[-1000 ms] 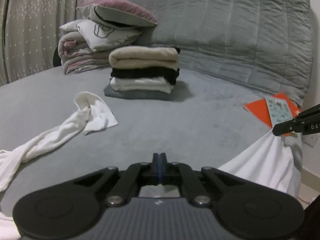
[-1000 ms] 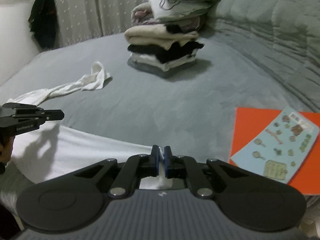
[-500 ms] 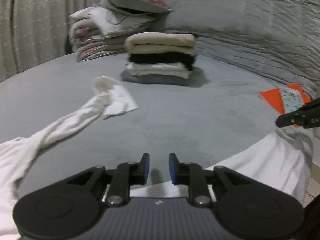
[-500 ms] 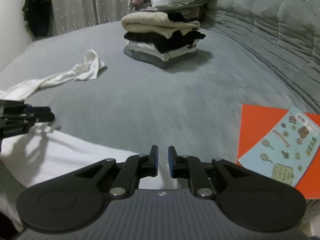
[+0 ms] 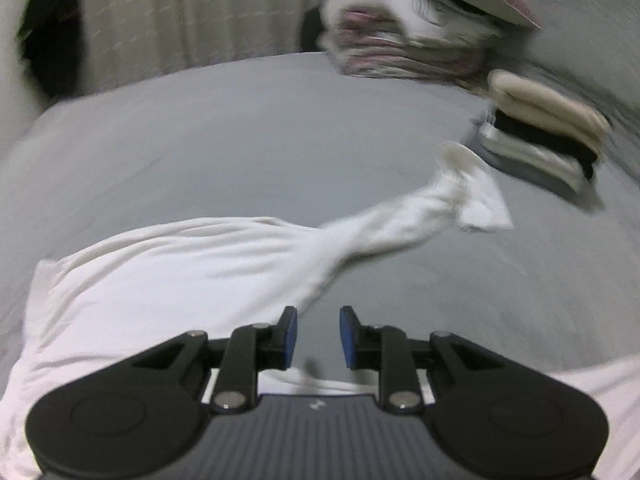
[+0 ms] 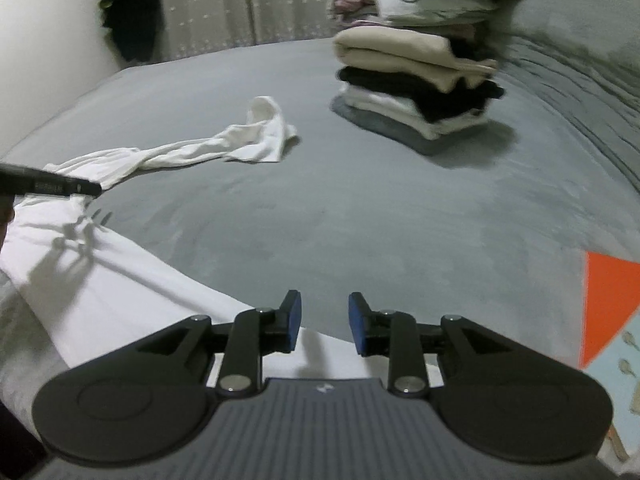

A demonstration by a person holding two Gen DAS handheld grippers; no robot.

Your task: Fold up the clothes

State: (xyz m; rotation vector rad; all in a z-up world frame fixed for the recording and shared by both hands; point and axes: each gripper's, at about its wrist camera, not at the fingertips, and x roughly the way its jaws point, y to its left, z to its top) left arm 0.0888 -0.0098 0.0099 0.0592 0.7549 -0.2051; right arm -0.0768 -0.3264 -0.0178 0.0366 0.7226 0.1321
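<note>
Left wrist view: left gripper [image 5: 315, 334] hangs low over the grey bedspread [image 5: 240, 132], jaws parted, holding nothing. The rumpled white long-sleeved cotton garment [image 5: 160, 276] lies just ahead-left; its twisted sleeve runs diagonally far-right toward the stack of folded clothes [image 5: 548, 132].

Right wrist view: right gripper [image 6: 324, 322] likewise parted and empty, over the garment's near edge; the sleeve lies nearer the left gripper.

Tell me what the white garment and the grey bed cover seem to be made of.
White garment: probably thin cotton jersey, matte; it twists into a soft rope and wrinkles finely. Grey bed cover: looks like short-pile plush or fleece, with brushed lighter and darker patches.
</note>
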